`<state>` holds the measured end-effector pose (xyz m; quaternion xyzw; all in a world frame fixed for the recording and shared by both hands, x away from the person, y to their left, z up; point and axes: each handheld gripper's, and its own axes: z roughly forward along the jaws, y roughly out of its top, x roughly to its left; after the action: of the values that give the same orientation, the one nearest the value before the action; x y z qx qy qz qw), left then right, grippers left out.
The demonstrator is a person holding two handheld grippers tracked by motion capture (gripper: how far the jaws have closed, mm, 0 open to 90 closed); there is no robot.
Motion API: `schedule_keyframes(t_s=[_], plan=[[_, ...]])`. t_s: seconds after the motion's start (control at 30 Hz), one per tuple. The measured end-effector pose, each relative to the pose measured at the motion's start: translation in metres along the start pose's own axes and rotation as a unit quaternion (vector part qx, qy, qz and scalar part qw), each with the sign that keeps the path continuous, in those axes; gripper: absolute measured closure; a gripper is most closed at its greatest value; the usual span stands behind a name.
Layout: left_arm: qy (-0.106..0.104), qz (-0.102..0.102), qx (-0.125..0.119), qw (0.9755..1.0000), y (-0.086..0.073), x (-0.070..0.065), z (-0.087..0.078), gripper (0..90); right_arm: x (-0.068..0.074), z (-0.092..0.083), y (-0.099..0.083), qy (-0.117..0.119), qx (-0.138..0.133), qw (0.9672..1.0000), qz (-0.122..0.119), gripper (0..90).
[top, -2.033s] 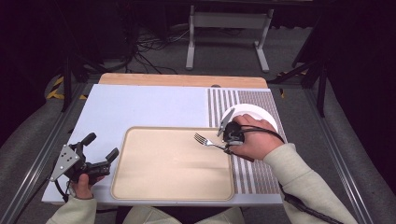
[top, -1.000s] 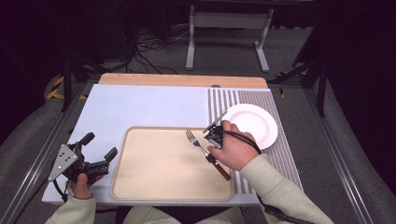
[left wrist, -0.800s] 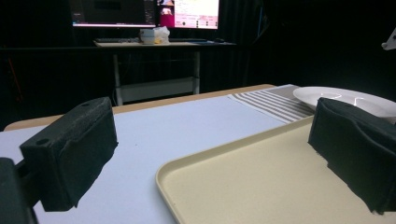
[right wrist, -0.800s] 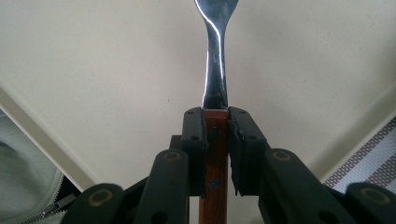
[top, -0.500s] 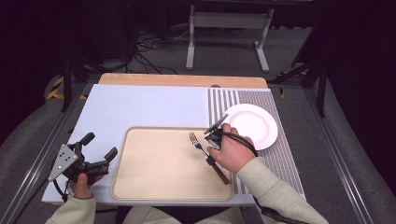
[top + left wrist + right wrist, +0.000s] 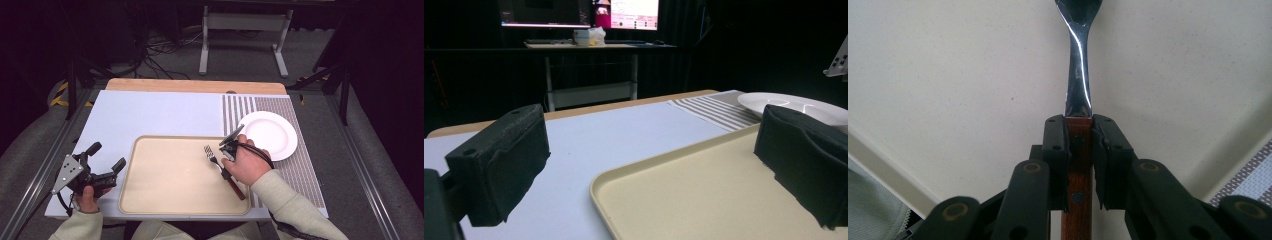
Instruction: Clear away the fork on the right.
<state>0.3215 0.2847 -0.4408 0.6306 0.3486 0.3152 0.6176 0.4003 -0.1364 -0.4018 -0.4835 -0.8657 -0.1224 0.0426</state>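
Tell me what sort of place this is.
Probably a lab or recording workspace, not a dining room: dark curtained walls, lit monitors on a desk behind, loose floor cables, and a staged table with tray and plate.

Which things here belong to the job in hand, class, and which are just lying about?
In the job:
- fork, clamped by its wooden handle in the right claw
- tray beneath it

Lying about:
- white plate
- striped mat
- left claw, open, idle

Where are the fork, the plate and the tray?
fork (image 6: 210, 152), high view, on its tines.
plate (image 6: 267, 134), high view, on its bare centre.
tray (image 6: 172, 175), high view, on its bare floor.
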Motion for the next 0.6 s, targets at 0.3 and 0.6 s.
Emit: schedule_keyframes(t_s=[0.3,0.6], plan=[[0.0,-0.001,-0.001,1.0,0.0,-0.0003,0.0003,1.6,0.0001,0.0044,-0.0006,0.002,0.006,0.9999,0.013,77.7],[0.0,-0.001,0.0,1.0,0.0003,-0.0003,-0.0002,1.6,-0.0002,0.009,-0.0008,0.002,0.016,0.9996,0.022,77.6]])
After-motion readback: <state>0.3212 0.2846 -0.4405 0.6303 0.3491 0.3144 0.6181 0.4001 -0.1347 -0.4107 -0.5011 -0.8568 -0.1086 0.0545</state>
